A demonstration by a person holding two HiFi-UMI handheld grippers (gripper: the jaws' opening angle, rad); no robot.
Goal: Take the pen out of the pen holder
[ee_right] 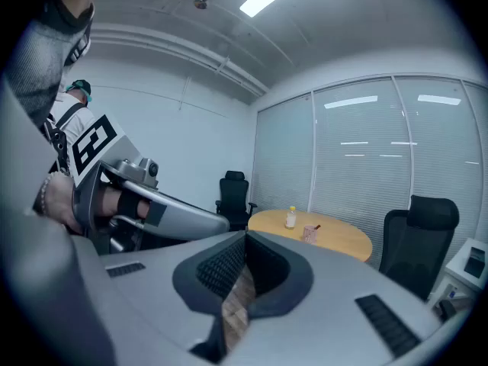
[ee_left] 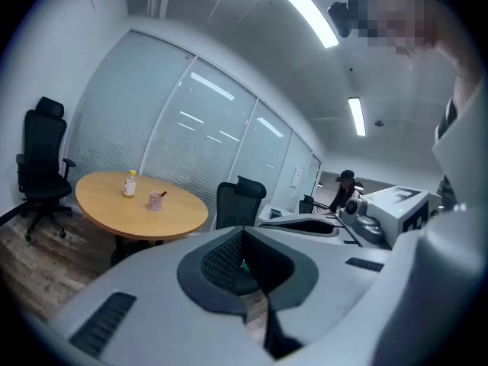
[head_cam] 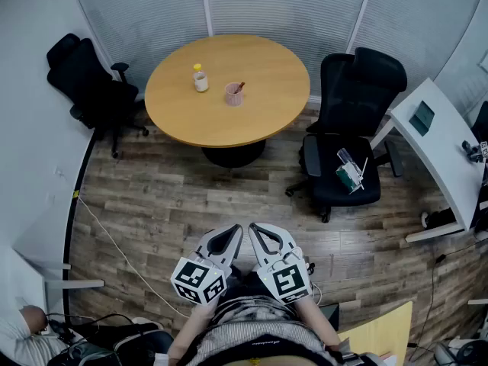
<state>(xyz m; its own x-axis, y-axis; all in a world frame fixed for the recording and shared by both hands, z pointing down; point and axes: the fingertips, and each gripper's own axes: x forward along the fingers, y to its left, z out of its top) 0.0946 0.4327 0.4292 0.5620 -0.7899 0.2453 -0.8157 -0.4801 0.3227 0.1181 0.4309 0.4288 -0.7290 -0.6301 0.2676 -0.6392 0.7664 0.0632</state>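
The pen (head_cam: 239, 87) stands in the pink pen holder (head_cam: 234, 95), which sits near the middle of the round counter (head_cam: 259, 117) just beside a small bottle (head_cam: 200, 78), so nothing of the task is done yet. My left tool (head_cam: 236, 230) and right tool (head_cam: 254, 230) are held side by side close to my body over the wooden floor (head_cam: 175, 197), well apart from the counter. Each has its jaws closed tip to tip on nothing, so I judge that the whole approach, the grasp and the lift-out are left.
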